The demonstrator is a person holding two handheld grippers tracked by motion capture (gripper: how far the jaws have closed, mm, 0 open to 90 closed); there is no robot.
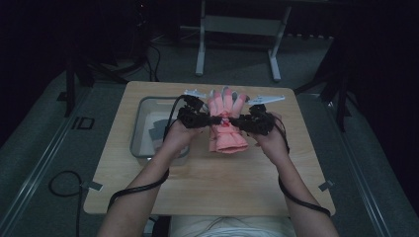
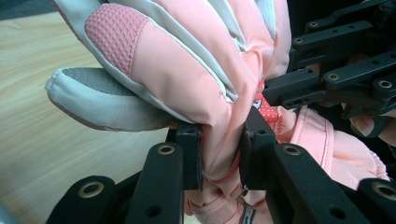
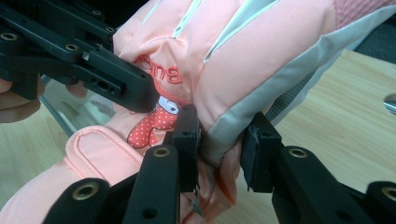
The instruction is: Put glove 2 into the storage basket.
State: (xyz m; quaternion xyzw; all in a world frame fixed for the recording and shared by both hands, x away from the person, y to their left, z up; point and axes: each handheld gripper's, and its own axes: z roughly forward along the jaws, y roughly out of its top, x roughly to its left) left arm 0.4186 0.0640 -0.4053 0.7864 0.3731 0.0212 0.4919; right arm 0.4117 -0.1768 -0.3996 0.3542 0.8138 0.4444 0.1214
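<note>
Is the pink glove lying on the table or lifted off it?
Cannot tell. The glove is pinched on both sides by the left gripper and right gripper; whether it touches the table isn't visible.

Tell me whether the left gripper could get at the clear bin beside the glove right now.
Probably not yet: the left gripper is shut on the pink glove, which the right gripper also holds. The clear bin sits close beside it, nothing between.

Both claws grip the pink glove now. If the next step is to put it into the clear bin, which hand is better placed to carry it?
Probably the left. The left claw is shut on the pink glove and is beside the clear bin; the right claw holds the far side.
</note>
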